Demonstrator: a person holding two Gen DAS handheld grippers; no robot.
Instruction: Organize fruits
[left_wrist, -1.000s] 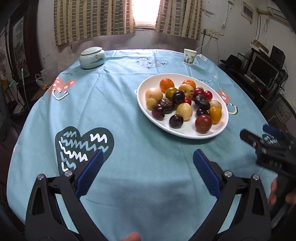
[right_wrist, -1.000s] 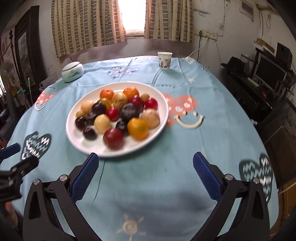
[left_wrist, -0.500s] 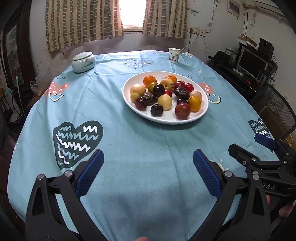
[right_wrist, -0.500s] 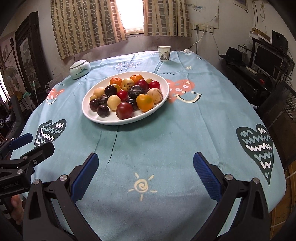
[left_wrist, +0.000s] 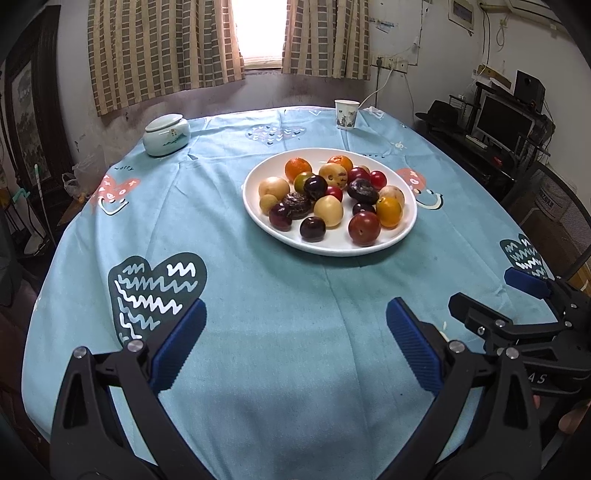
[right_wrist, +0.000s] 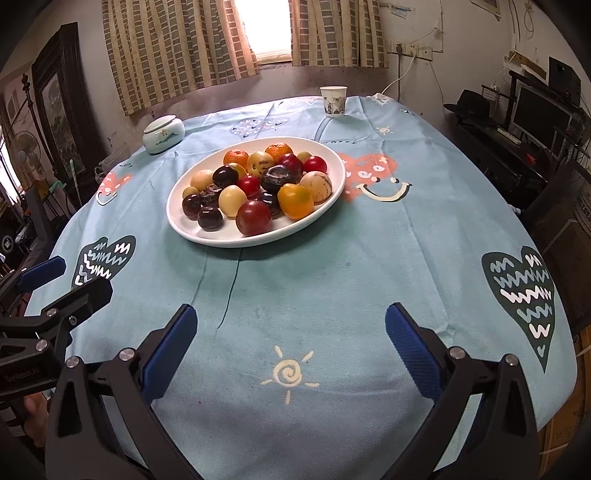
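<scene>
A white oval plate (left_wrist: 369, 248) holds several mixed fruits: oranges, dark plums, red and yellow fruits (left_wrist: 328, 210). It sits mid-table, also in the right wrist view (right_wrist: 221, 238). My left gripper (left_wrist: 295, 339) is open and empty over the near table edge, well short of the plate. My right gripper (right_wrist: 290, 341) is open and empty, also near the front edge. The right gripper shows at the right of the left wrist view (left_wrist: 517, 314); the left gripper shows at the left of the right wrist view (right_wrist: 55, 291).
The round table has a light blue patterned cloth (left_wrist: 258, 280). A lidded white ceramic jar (left_wrist: 167, 135) stands at the back left and a paper cup (left_wrist: 346, 113) at the back. Shelves with a monitor (left_wrist: 506, 122) stand to the right.
Both grippers have pulled back from the plate toward the near table edge and risen. The plate looks farther away. Both stay open and empty.
</scene>
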